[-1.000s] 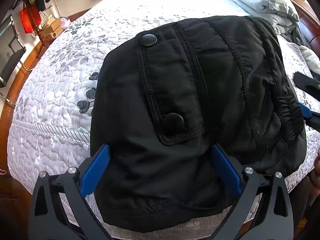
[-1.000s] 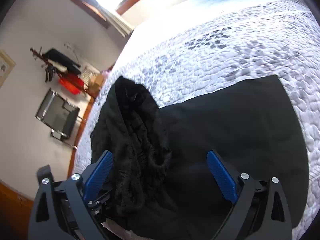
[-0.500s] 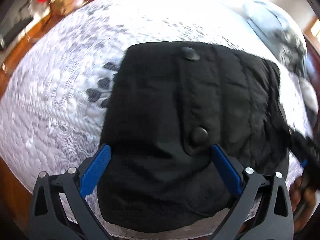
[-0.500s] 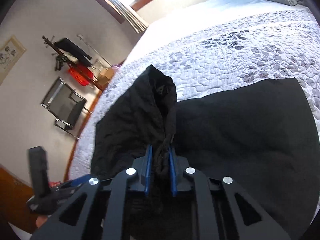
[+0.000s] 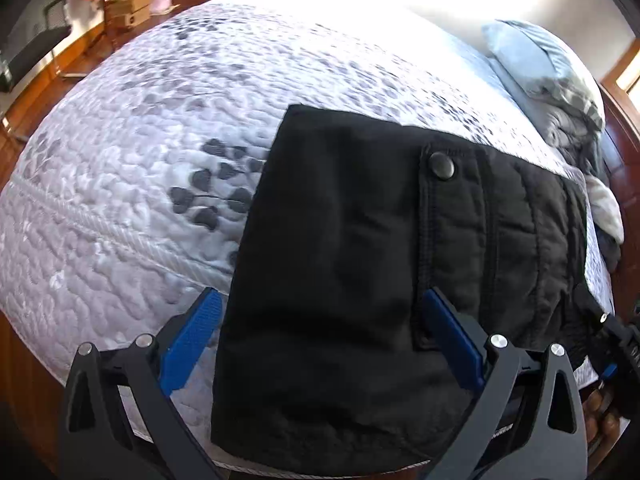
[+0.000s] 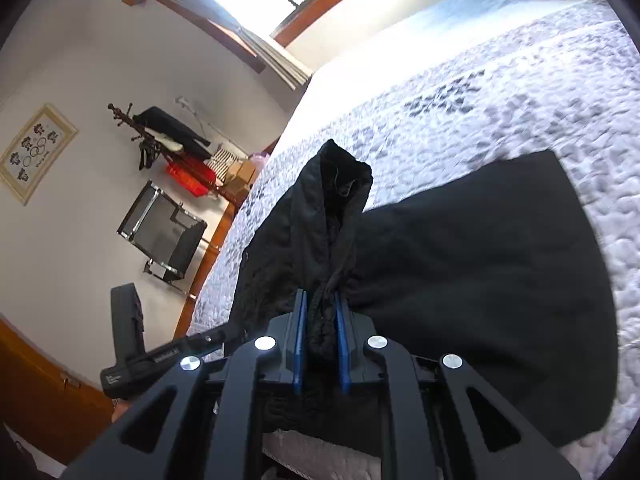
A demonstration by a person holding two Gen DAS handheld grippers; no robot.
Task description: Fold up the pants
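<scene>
The right gripper [image 6: 320, 336] is pinching a bunched edge of the black pants [image 5: 360, 260] lying on the bed [image 5: 120, 200], while the left gripper [image 5: 320, 340] is hovering, jaws apart, probably needing to clamp the near edge for the next fold.

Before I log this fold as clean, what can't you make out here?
- Right wrist view: which part of the pants the right tongs pinch; the bunched black cloth hides it.
- Left wrist view: the near hem, covered by the open left tongs.
- Left wrist view: the flap's lower snap, behind a blue pad.
</scene>
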